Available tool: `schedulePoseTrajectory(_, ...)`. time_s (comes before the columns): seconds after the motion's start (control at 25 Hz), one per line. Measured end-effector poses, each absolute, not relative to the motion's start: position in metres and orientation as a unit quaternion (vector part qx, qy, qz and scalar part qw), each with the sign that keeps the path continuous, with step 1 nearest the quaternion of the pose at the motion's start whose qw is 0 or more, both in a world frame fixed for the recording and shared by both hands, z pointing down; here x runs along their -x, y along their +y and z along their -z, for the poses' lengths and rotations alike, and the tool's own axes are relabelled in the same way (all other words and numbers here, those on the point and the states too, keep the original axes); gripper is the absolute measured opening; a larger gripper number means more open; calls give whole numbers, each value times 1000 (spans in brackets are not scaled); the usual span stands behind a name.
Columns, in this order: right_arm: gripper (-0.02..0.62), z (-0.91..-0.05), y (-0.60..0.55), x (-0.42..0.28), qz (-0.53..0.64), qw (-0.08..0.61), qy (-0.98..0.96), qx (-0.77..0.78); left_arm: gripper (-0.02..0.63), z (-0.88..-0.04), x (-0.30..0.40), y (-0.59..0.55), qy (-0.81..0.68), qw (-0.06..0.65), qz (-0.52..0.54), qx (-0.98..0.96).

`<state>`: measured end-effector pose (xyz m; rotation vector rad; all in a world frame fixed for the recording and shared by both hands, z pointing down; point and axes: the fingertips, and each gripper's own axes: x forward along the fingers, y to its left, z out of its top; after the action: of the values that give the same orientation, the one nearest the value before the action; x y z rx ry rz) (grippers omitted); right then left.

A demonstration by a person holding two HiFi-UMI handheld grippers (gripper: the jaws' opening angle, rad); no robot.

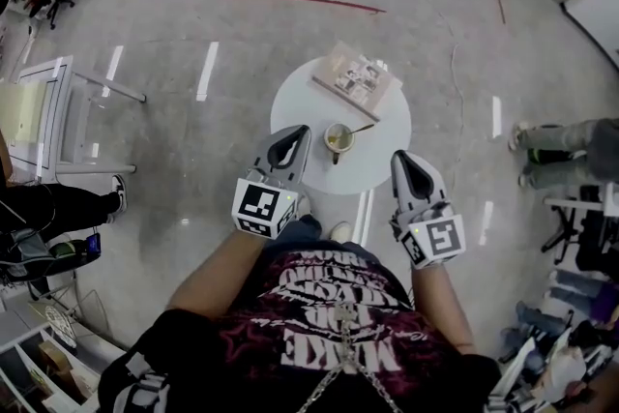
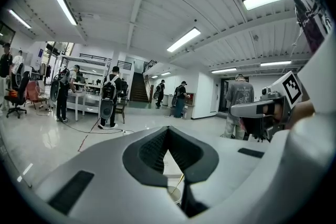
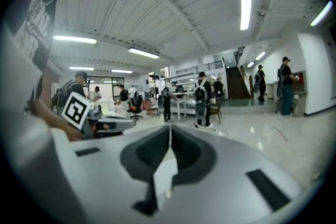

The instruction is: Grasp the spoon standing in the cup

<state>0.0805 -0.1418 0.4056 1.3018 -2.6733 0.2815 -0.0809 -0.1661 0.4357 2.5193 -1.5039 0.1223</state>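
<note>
Round white table (image 1: 298, 103), cup (image 1: 338, 139), spoon (image 1: 364, 128); left gripper (image 1: 301, 132), right gripper (image 1: 400, 158): jaws together, empty.

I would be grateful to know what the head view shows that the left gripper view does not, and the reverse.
Only the head view: the tan square book on the round white table. Only the left gripper view: the long ceiling lights, the dark staircase and standing people. Both: the pale cup holding the gold spoon, and the right gripper.
</note>
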Motion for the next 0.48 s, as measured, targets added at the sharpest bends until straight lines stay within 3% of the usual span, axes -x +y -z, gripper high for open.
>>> schedulePoseTrajectory(0.48, 34, -402, -169, -56, -84, 87, -884, -451, 25, -442, 91, -191, -476, 115, -30, -871)
